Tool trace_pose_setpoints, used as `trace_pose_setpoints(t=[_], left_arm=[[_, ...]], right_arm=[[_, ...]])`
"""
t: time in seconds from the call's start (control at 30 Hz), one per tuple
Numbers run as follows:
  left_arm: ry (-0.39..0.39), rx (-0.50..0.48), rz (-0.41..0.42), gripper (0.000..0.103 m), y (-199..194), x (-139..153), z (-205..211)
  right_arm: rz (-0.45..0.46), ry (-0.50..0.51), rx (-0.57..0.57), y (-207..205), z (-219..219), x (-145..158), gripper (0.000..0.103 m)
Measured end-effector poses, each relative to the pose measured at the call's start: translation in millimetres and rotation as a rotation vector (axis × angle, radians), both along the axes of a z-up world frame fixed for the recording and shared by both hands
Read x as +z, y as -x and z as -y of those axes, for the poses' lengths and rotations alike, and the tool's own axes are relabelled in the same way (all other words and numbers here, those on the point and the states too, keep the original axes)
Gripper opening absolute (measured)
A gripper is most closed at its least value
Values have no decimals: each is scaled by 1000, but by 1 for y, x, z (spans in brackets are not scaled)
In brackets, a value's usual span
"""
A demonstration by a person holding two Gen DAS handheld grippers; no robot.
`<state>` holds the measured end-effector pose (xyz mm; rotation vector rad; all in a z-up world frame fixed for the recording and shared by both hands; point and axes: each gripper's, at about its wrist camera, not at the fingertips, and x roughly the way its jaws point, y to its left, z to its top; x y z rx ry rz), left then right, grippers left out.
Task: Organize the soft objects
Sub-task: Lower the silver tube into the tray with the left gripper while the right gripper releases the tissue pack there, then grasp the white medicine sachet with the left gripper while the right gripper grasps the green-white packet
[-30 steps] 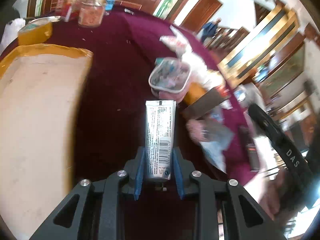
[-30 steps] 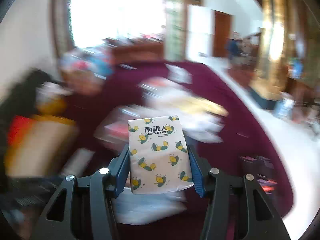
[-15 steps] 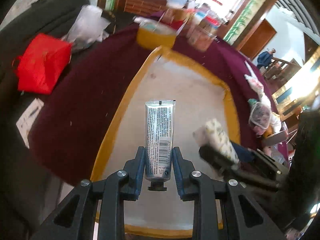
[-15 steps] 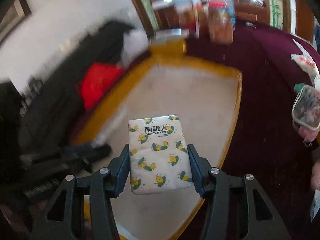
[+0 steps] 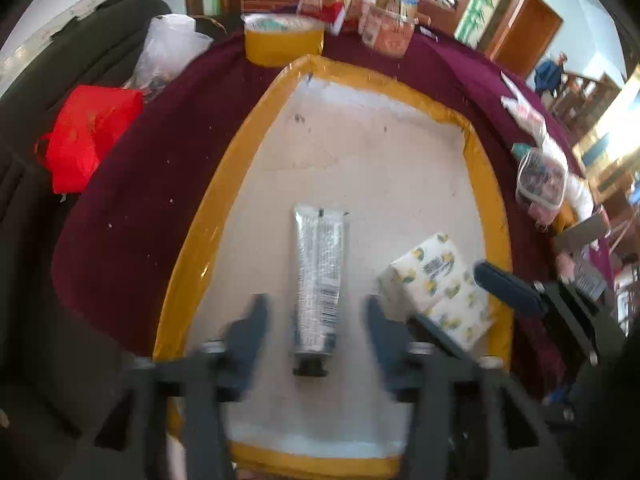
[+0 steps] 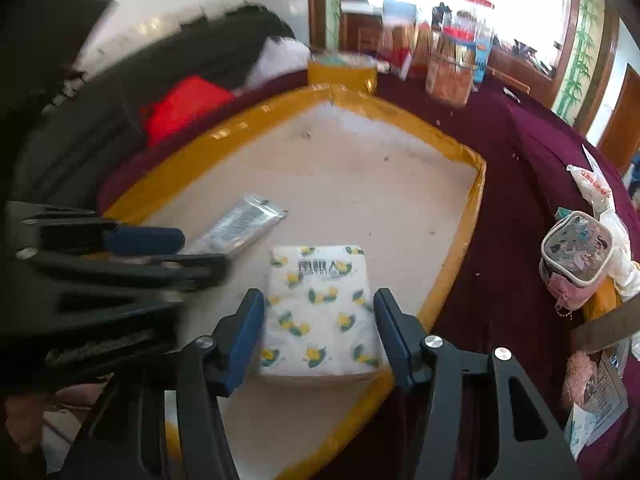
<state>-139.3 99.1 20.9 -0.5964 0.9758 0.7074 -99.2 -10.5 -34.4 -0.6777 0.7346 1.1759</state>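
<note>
A silver tube [image 5: 319, 280] lies flat on the floor of the shallow yellow-rimmed tray [image 5: 208, 236]. My left gripper [image 5: 314, 328] is open, its blue fingers apart on either side of the tube's cap end. A white tissue pack [image 6: 320, 312] with a yellow fruit print lies in the tray near its right rim [image 6: 460, 248]. My right gripper [image 6: 318, 328] is open around the pack, its jaws clear of the sides. The pack [image 5: 436, 288] and the tube [image 6: 240, 228] each show in the other wrist view.
The tray sits on a maroon tablecloth [image 5: 132, 184]. Jars and a yellow tub [image 5: 282, 40] stand behind the tray. A clear pink pouch [image 6: 576, 260] and loose packets lie to the right. A red bag [image 5: 88, 132] rests on dark seating at the left.
Both grippers have opened. The tube and the tissue pack have left the jaws and now lie on the tray floor. Both grippers came lower over the tray.
</note>
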Motion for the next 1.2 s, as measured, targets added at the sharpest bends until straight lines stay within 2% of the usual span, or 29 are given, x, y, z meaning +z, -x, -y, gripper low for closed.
trace_pose_setpoints(t=[0.07,0.17,0.23,0.33,0.47,0.63,0.73,0.83,1.03,1.1,1.13,1.17,1.2], left_arm=[[-37,26,44,71,4,13,12],[-62,46,104,73,2,30,30],[-62,19,141,73,-9,42,46],[-37,-45,182,77,-30,51,65],[51,-161,201,80,-66,54,91],[90,-228,168,80,-110,46,121],[121,-299,135,80,-127,33,141],[143,-339,126,80,-130,21,155],[205,-388,119,80,-139,2,164],[215,-385,109,80,-144,-3,165],[224,-391,108,80,-147,-5,166],[227,-396,108,80,-150,-6,166],[232,-403,110,80,-153,-6,167]], right_arm=[[-23,-63,15,4,15,9,72],[-67,-189,26,-1,48,32,74],[-94,-271,25,-4,71,43,74],[-139,-359,-15,-25,107,51,74],[-190,-448,-98,-58,155,51,74],[-209,-502,-260,-106,207,50,74],[-203,-482,-372,-137,224,38,72],[-246,-460,-432,-166,228,24,70],[-250,-376,-446,-187,204,1,50],[-241,-350,-488,-193,199,-5,33],[-250,-344,-495,-197,197,-7,28],[-268,-345,-488,-201,198,-10,16],[-296,-364,-476,-204,200,-11,11]])
